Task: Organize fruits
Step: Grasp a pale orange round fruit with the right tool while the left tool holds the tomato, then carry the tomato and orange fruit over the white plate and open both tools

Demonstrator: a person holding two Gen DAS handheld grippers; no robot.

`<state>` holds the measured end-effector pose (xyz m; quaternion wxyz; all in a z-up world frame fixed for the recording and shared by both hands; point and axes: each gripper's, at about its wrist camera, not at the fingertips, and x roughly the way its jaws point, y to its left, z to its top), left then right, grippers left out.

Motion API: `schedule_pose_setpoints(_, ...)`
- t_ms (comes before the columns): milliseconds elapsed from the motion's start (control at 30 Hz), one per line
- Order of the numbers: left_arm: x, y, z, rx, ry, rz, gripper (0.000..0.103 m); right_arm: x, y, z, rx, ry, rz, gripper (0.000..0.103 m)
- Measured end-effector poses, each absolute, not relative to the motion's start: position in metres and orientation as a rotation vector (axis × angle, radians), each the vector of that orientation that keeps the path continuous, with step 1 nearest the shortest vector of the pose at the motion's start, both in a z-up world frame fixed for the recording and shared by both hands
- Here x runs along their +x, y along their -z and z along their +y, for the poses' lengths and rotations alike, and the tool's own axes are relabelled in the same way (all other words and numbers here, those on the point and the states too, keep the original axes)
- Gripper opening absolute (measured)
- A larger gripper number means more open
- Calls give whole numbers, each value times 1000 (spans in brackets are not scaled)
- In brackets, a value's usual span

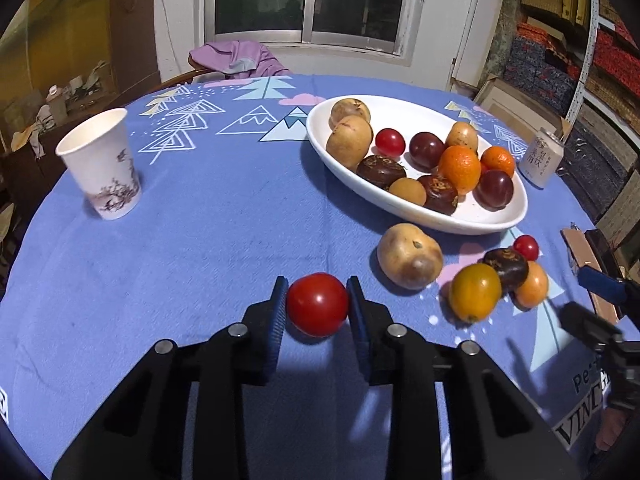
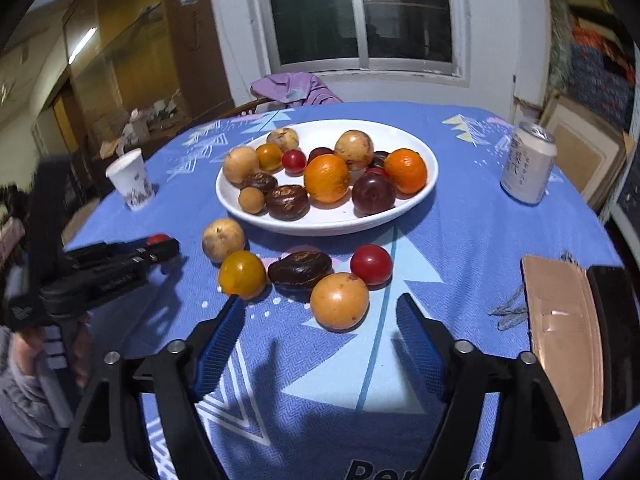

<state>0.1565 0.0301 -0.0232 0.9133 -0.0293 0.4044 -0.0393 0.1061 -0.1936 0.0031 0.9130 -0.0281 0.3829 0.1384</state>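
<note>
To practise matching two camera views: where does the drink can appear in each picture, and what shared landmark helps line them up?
Left wrist view: the drink can stands at the right edge, just right of the white dish.
Right wrist view: the drink can stands upper right, well apart from the dish.
Shared landmark: the paper cup.

Left claw point(image 1: 317, 306): both blue ribbed pads clamped on a red tomato point(image 1: 317, 304), one on each side; it points forward and down over the worktop point(image 1: 200, 240).
Right claw point(image 2: 320, 328): jaws spread apart, nothing between the pads; angled down.
Left hand point(image 2: 28, 340): seen from the right wrist camera, wrapped round its claw's black handle, grey sleeve below.
</note>
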Motion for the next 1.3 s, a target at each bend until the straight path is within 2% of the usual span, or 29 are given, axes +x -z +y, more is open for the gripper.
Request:
schedule_pose_setpoints(133, 137, 21, 32, -56, 100, 830, 29, 111, 4, -192, -97, -257, 803, 64)
schedule_pose_setpoints(567, 131, 33, 9, -4, 158, 862, 29, 137, 21, -195, -59, -229, 860, 63)
schedule_pose_setpoints(600, 132, 33, 9, -4, 158, 865, 29, 139, 23, -196, -47, -228, 870, 58)
schedule_pose_setpoints(633, 132, 34, 9, -5, 157, 868, 29, 141, 24, -197, -37, -232, 884, 48)
schedule_pose_setpoints(733, 132, 35, 8, 2, 156, 873, 29, 143, 26, -199, -10, -247, 900, 41)
schedule_pose_setpoints(1033, 133, 36, 5, 15, 161, 872, 29, 134, 20, -202, -17, -244, 875, 41)
schedule_pose_setpoints(1300, 128, 18, 4, 5, 131, 808, 29, 111, -17, -217, 53, -251, 749, 41)
